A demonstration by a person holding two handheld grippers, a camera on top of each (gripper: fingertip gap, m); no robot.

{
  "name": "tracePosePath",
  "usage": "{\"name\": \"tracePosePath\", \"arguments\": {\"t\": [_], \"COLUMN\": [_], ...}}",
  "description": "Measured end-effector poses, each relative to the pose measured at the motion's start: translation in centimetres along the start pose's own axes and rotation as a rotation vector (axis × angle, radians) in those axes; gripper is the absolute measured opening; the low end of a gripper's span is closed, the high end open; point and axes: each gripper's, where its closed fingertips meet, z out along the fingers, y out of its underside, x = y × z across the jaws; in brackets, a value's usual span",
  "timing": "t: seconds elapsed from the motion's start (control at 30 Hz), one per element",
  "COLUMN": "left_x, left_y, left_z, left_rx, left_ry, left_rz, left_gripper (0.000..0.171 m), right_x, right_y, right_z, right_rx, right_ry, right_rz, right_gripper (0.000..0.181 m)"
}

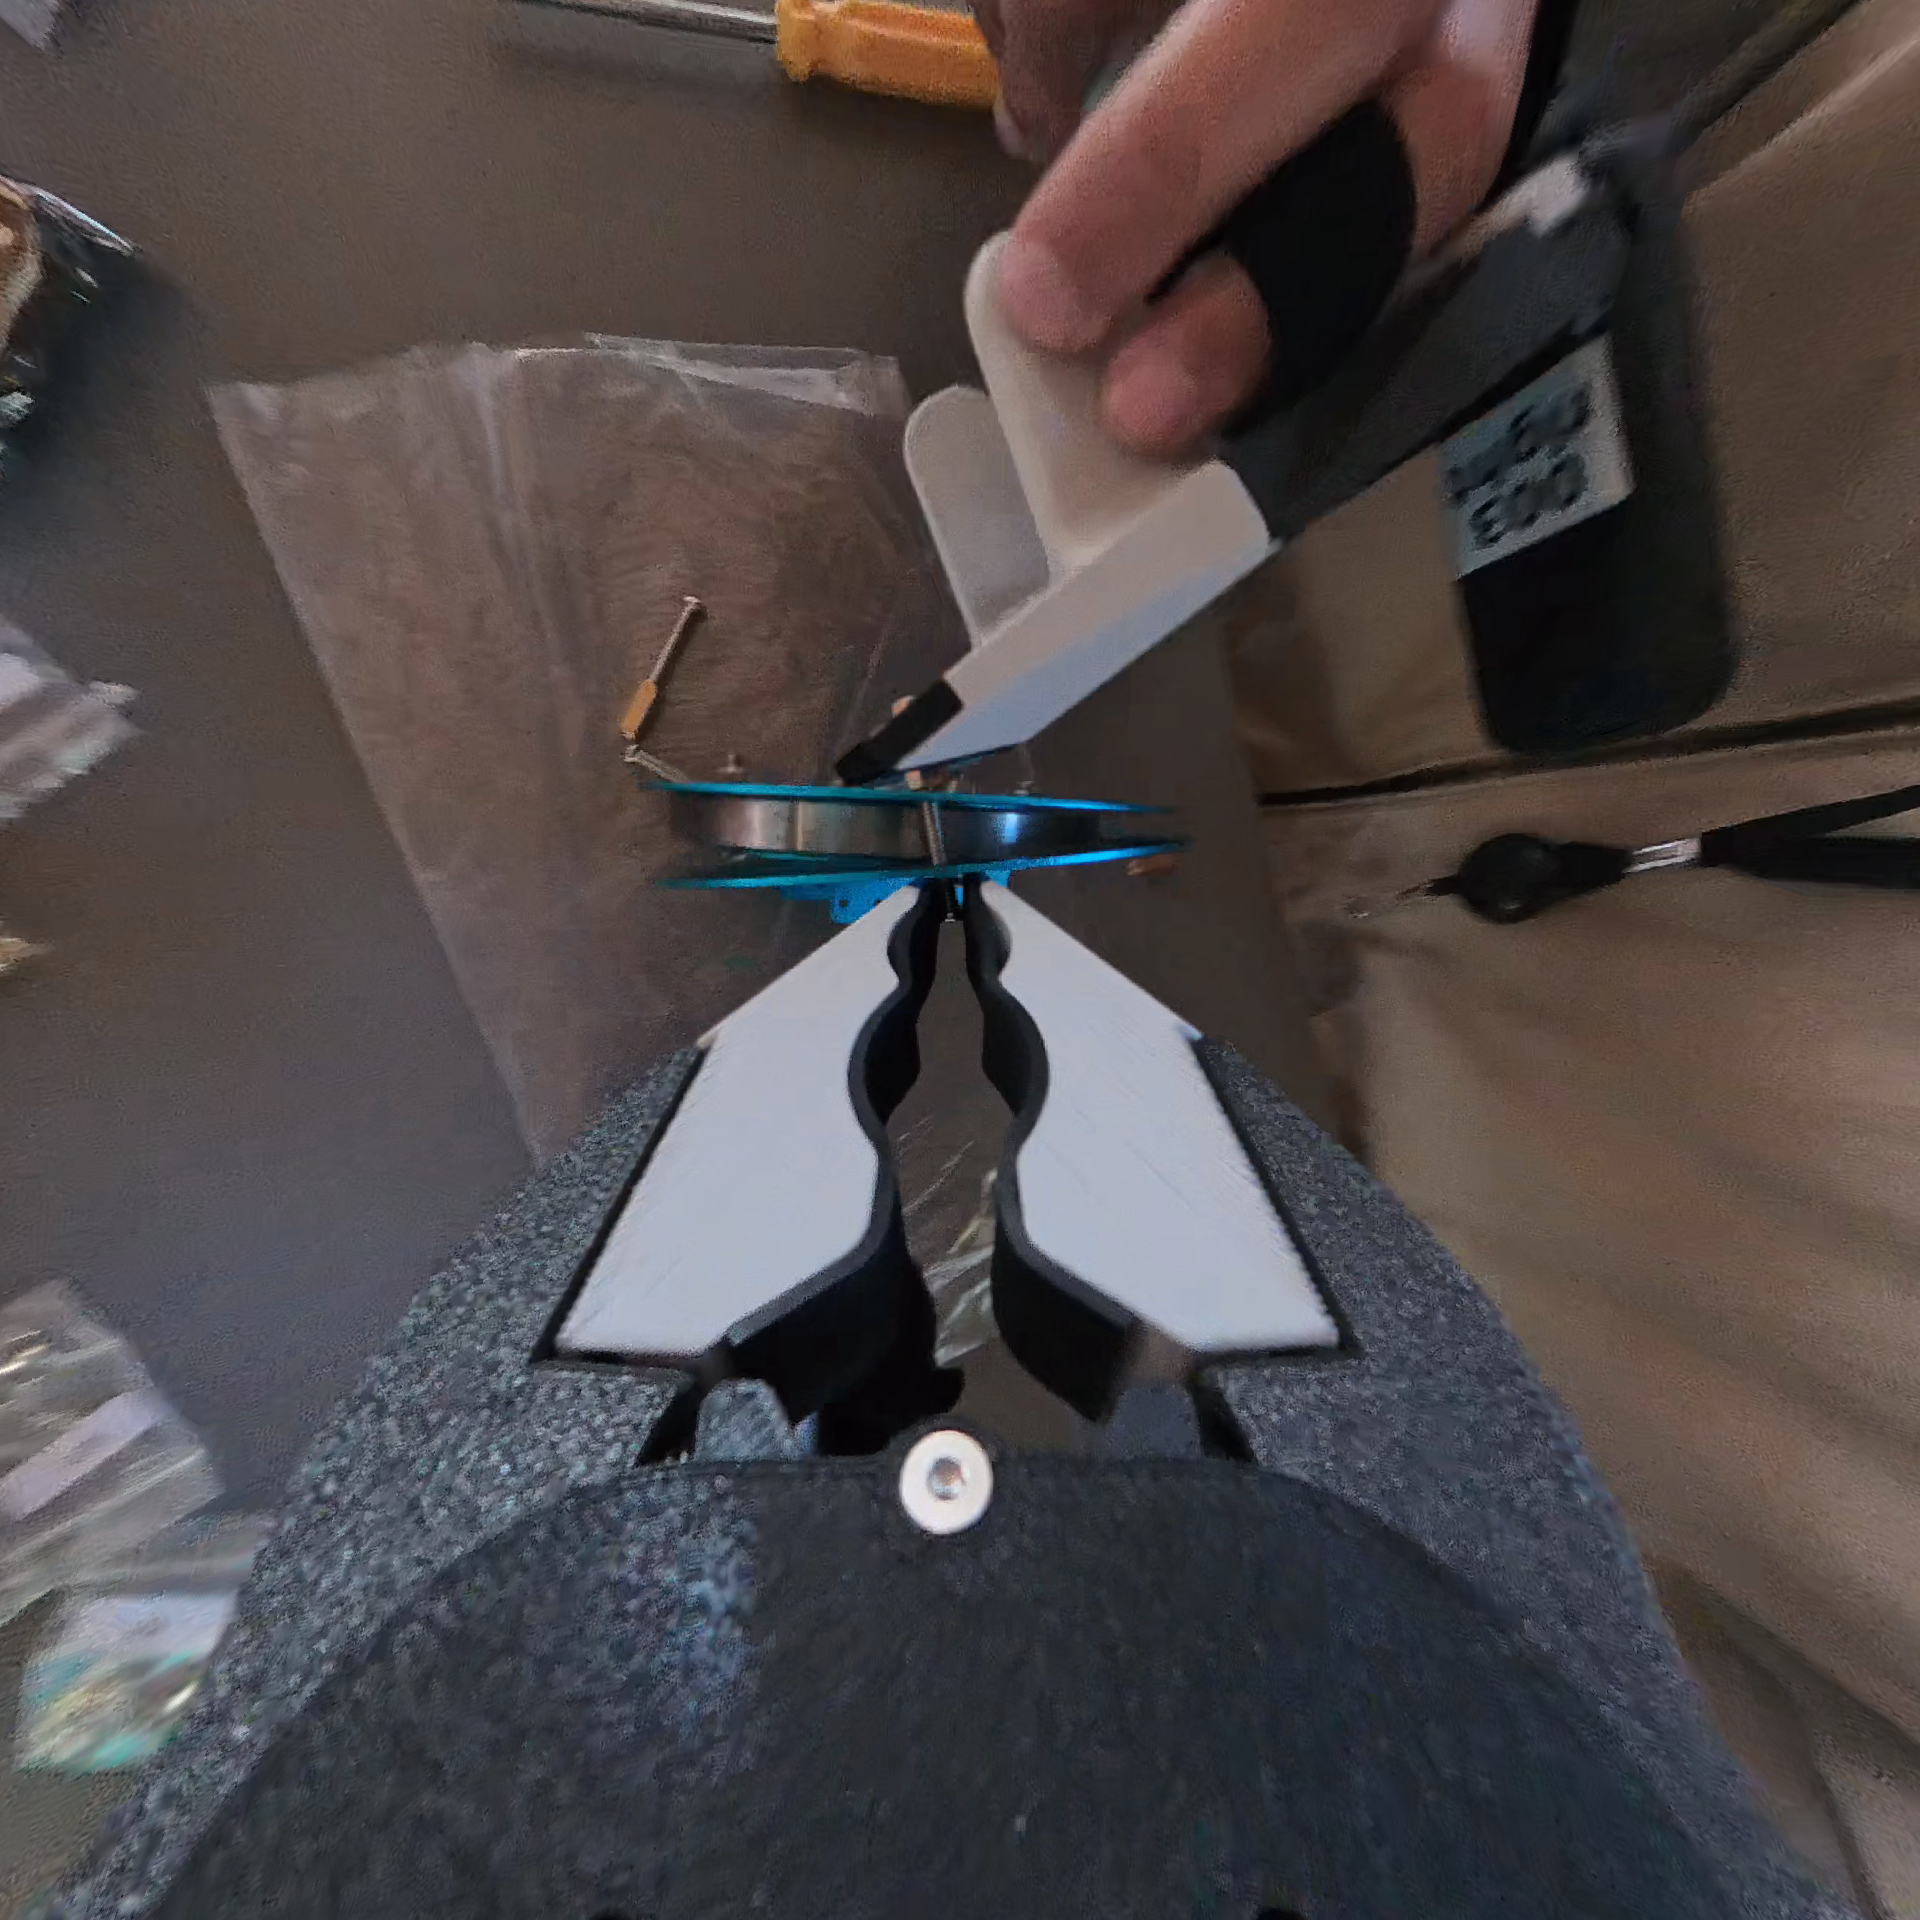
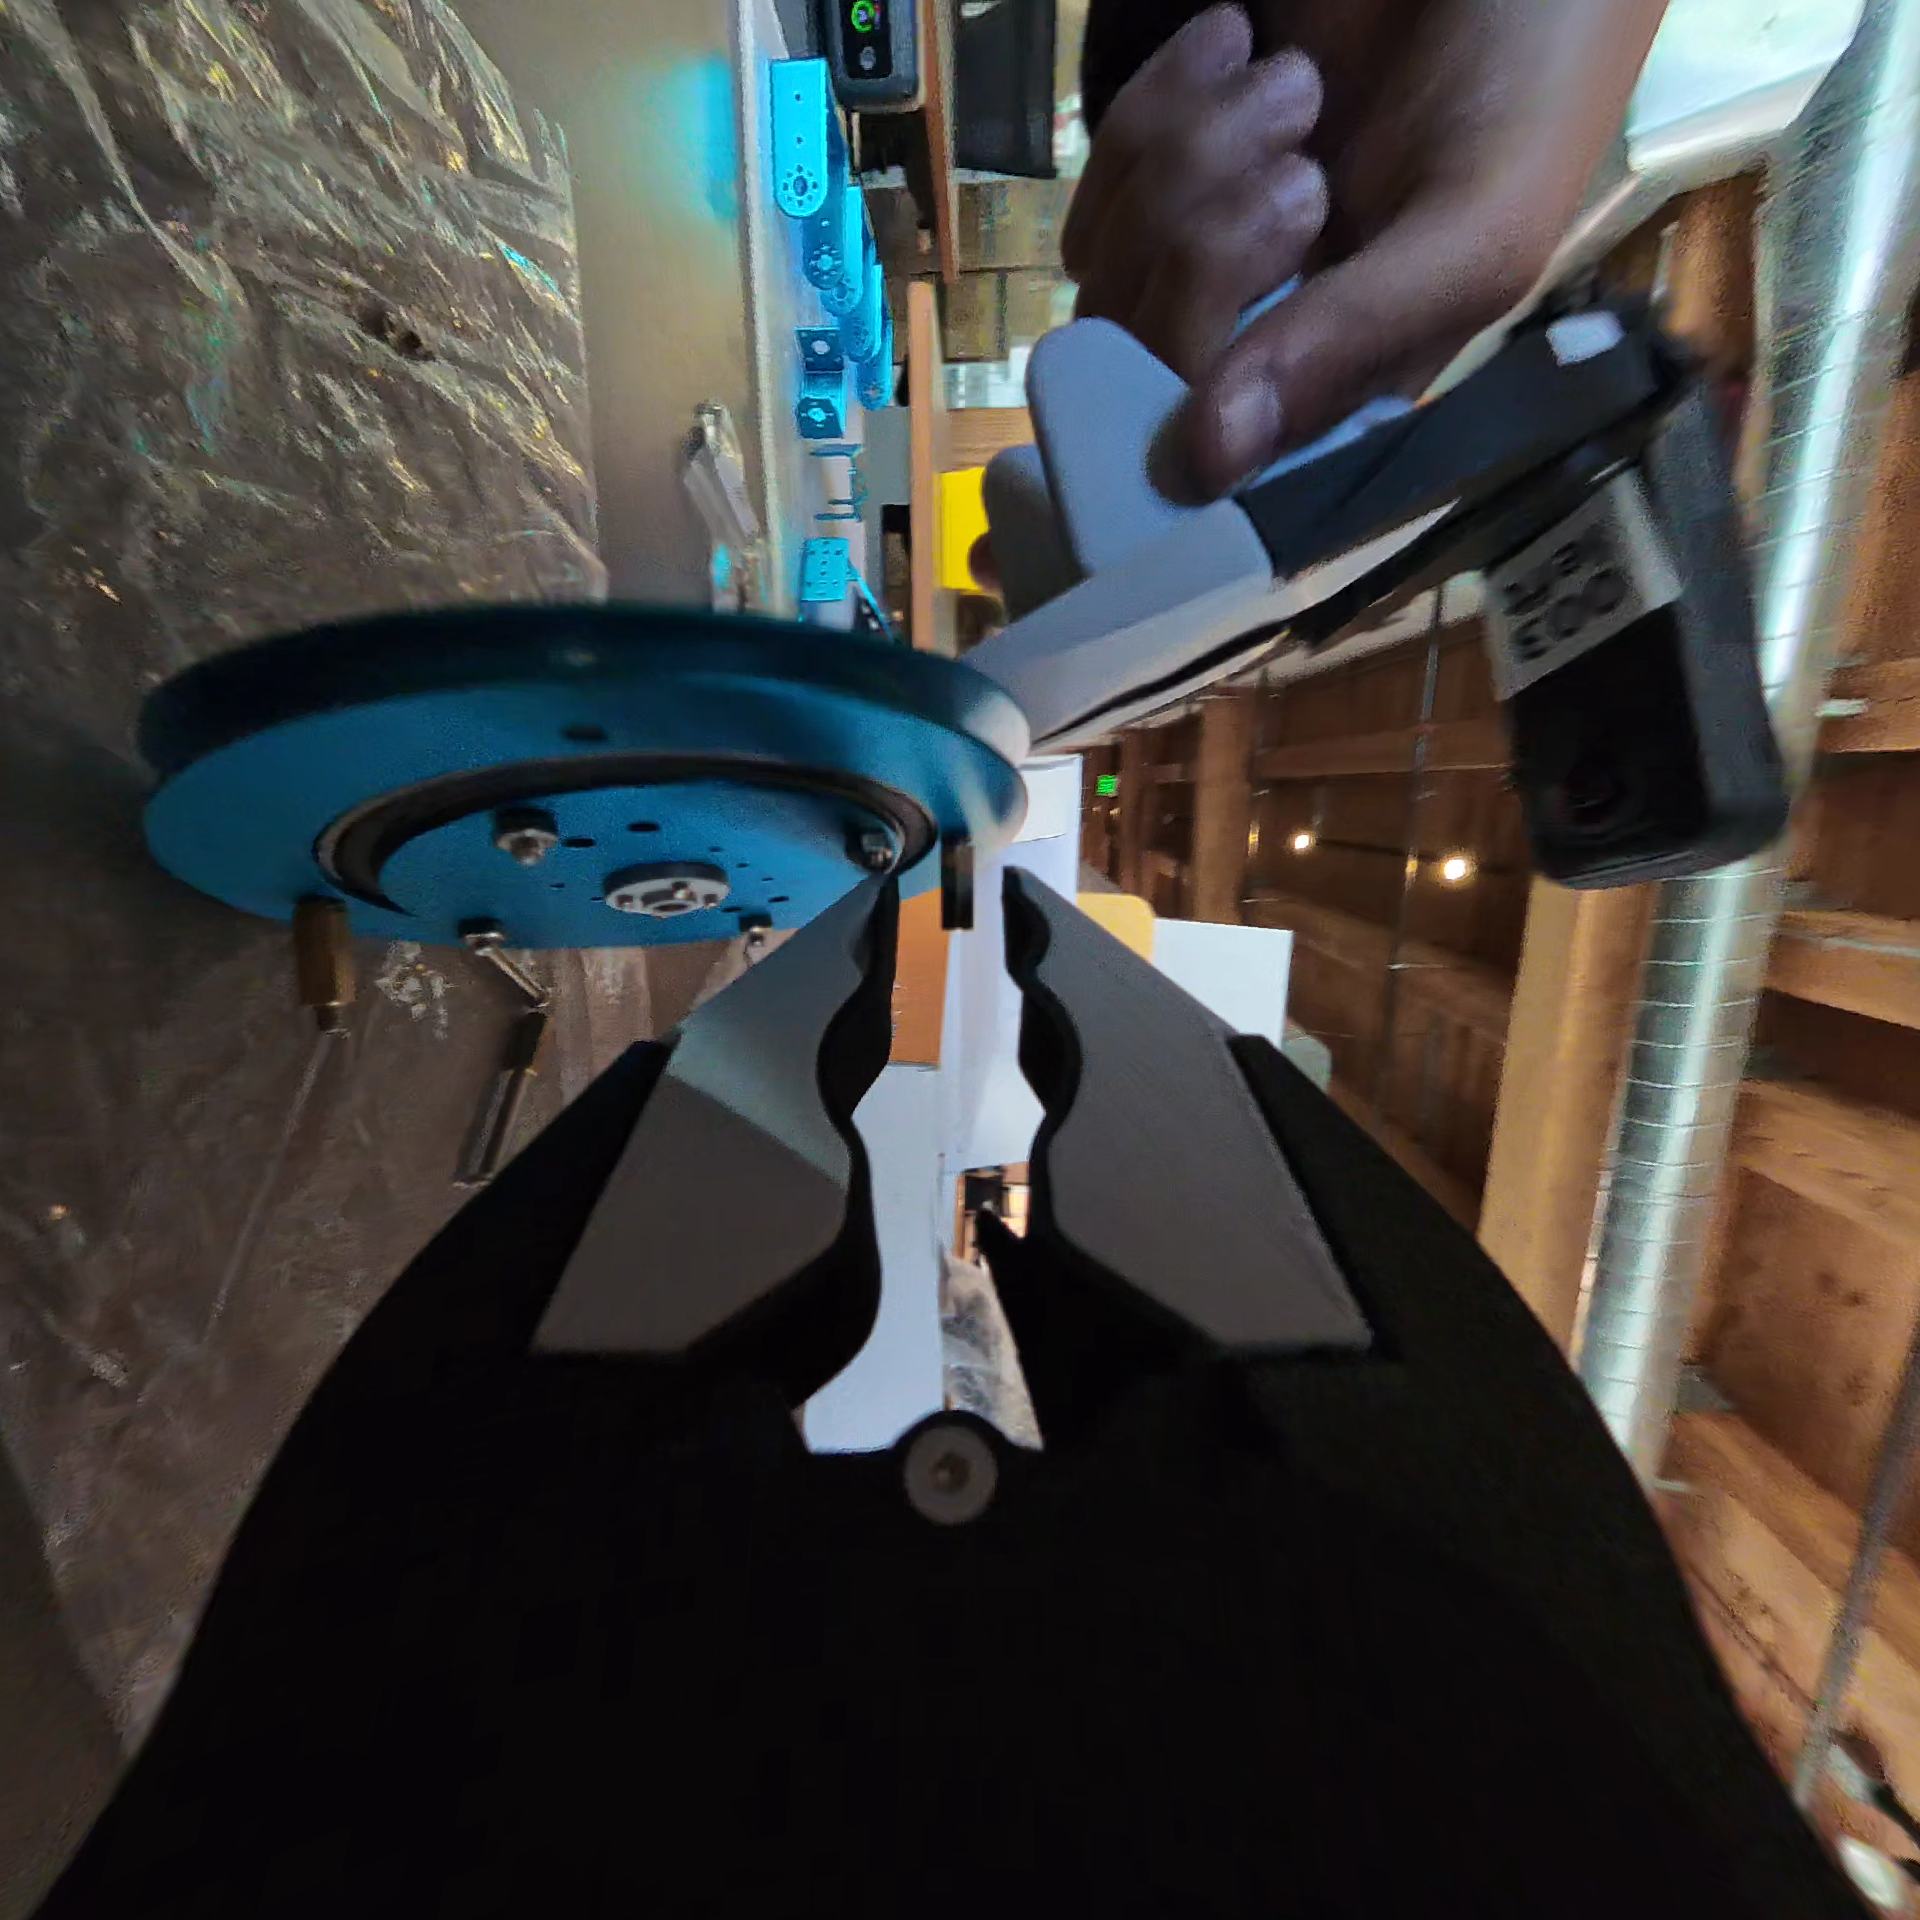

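Note:
A blue metal disc assembly (image 1: 914, 831), two round plates around a bearing, is seen edge-on just past my left gripper (image 1: 951, 906). The left gripper is shut on its near rim. In the right wrist view the same assembly (image 2: 582, 769) shows its flat face, with screws and brass standoffs sticking out. The left gripper (image 2: 1013, 717) clamps its rim from the upper right. My right gripper (image 2: 951, 894) is slightly open, its tips either side of a small black piece (image 2: 956, 883) at the disc's rim without touching it. In the left wrist view the right gripper (image 1: 873, 764) sits at the disc's top face.
A clear plastic bag (image 1: 540, 582) lies under the disc with a loose brass standoff (image 1: 665, 665) on it. An orange-handled screwdriver (image 1: 883, 47) lies farther off. Foil bags (image 1: 94, 1558) sit at the left. Blue brackets (image 2: 821, 312) lie along the table's far side. A person's beige clothing (image 1: 1558, 1143) is close on the right. My left and right fingertips are right by each other.

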Motion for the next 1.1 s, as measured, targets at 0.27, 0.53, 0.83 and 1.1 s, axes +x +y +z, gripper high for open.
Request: {"name": "tracePosePath", "arguments": {"t": [0.27, 0.53, 0.83, 1.1], "left_x": [0.1, -0.3, -0.9, -0.6], "left_y": [-0.4, -1.4, -1.3, -1.6], "left_z": [-0.1, -0.1, 0.1, 0.5], "left_rx": [0.073, 0.18, 0.21, 0.127], "left_ry": [0.246, 0.38, 0.206, -0.341], "left_rz": [-0.174, -0.403, -0.308, 0.136], "left_gripper": [0.003, 0.002, 0.002, 0.002], "right_x": [0.4, 0.7, 0.6, -0.7], "right_y": [0.4, 1.6, 1.8, 1.7], "right_z": [0.3, 0.7, 0.6, 0.1], "right_rx": [0.001, -0.073, -0.06, 0.003], "right_ry": [0.092, 0.209, 0.222, -0.384], "right_rz": [-0.067, -0.129, -0.107, 0.317], "right_gripper": [0.004, 0.005, 0.004, 0.003]}}
